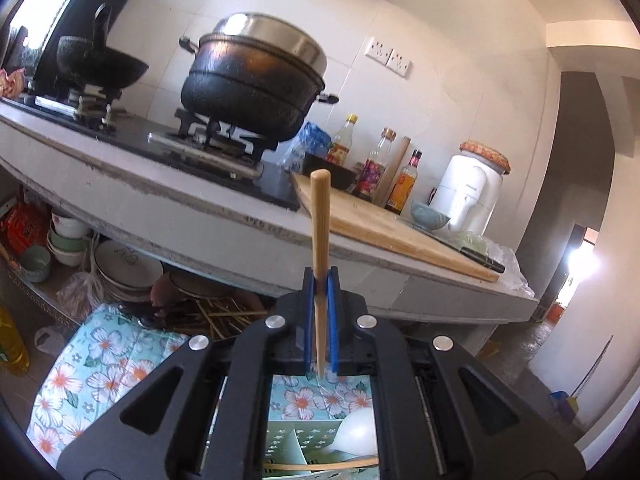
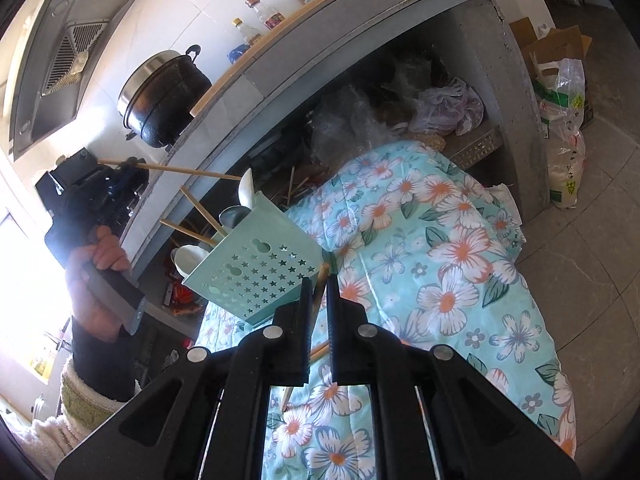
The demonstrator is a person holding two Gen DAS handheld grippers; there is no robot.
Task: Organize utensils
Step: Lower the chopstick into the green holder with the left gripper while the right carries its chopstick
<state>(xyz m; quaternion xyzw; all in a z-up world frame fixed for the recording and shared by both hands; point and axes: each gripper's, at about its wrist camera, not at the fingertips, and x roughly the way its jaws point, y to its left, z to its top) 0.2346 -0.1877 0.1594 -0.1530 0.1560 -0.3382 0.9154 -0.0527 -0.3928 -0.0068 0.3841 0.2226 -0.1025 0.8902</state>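
Chopsticks are the business here: a bamboo chopstick [image 1: 320, 248] stands upright in the left gripper [image 1: 321, 280], pinched between the blue pads [image 1: 331, 312], with its thick end up against the view of the stove counter [image 1: 224, 216] and its thin tip below the fingers. In the right wrist view this same gripper [image 2: 128, 166] is at the left, above the mint-green utensil holder [image 2: 256, 276], the stick passing level through it.

The holder stands on a floral quilt [image 2: 440, 264] and has star-shaped cut-outs in its wall. White spoons [image 2: 188, 258], a metal spoon [image 2: 234, 214] and two more chopsticks [image 2: 200, 212] poke out of it.

The right gripper [image 2: 319, 280] is just beside the holder, its fingers slightly apart, with another chopstick [image 2: 318, 296] passing between them. Whether it is truly clamped cannot be told.

A black steamer pot [image 1: 256, 80] and a wok [image 1: 100, 64] sit on the stove.
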